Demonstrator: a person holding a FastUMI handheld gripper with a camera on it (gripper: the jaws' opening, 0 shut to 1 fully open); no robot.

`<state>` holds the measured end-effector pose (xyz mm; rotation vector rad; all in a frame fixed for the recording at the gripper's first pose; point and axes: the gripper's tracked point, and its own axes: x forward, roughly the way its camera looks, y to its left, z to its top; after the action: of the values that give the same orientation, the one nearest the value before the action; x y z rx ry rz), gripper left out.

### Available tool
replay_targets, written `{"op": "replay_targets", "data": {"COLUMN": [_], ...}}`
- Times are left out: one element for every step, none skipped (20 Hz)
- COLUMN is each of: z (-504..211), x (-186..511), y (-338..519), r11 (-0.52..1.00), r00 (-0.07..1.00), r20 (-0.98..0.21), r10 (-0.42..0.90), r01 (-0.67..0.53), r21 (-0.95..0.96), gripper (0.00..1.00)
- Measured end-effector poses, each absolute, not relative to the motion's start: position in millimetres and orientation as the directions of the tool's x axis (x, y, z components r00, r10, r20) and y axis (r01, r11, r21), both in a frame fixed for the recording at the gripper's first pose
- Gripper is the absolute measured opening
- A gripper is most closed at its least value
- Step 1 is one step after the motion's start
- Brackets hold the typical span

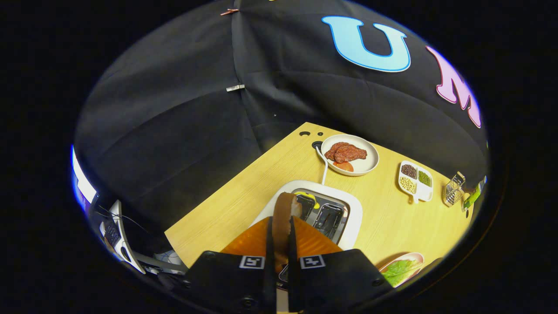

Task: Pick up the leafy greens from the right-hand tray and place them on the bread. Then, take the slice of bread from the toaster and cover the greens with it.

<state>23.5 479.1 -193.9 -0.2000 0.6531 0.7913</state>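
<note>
- Bread slice (284,218) stands on edge between the two fingers of the tongs (279,244), which pinch it from both sides, above the white toaster (348,218).
- Toaster slots (324,216) lie just beyond the fingertips; the slice looks clear of them, so it seems lifted out rather than seated.
- Leafy greens (399,270) already rest on a plate (414,257) on the bench (226,205), near the toaster and to the right of the tongs; whether bread lies under them cannot be told, as the plate is partly cut off.
- Step in hand, by my judgement: the second half of the task, carrying the toaster slice to cover the greens.
- Next move calls for swinging the slice right and down toward the greens, turning it flat, and setting it squarely before the fingers part.
- Farther back on the bench sit a plate of meat (348,153), a divided dish of beans (415,179) and a small wire basket (453,188), well apart from the route.
</note>
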Motion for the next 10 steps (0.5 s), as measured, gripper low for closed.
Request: {"op": "replay_targets", "data": {"z": [-192.8,-189.0,-182.7,-179.1,-173.4,-166.0,-154.9,-145.6,-135.8,-125.6], "x": [23.7,24.1,24.6,24.9,24.9,25.5,27.7,30.7,32.7,33.0], "y": [479.5,477.9,476.9,475.7,474.3,473.5,472.4,470.7,468.9,465.6], "r11": [0.692,0.686,0.678,0.675,0.675,0.676,0.677,0.678,0.678,0.679], "r00": [0.513,0.511,0.508,0.508,0.506,0.508,0.515,0.524,0.529,0.535], "r20": [-0.612,-0.606,-0.597,-0.592,-0.587,-0.577,-0.56,-0.543,-0.531,-0.516], "r10": [0.602,0.61,0.621,0.626,0.632,0.64,0.649,0.656,0.662,0.669], "r01": [-0.717,-0.723,-0.731,-0.732,-0.732,-0.729,-0.727,-0.726,-0.725,-0.723], "r21": [0.08,0.08,0.083,0.086,0.096,0.108,0.116,0.118,0.123,0.13], "gripper": [0.14,0.12,0.12,0.12,0.12,0.12,0.12,0.1,0.1,0.1]}}
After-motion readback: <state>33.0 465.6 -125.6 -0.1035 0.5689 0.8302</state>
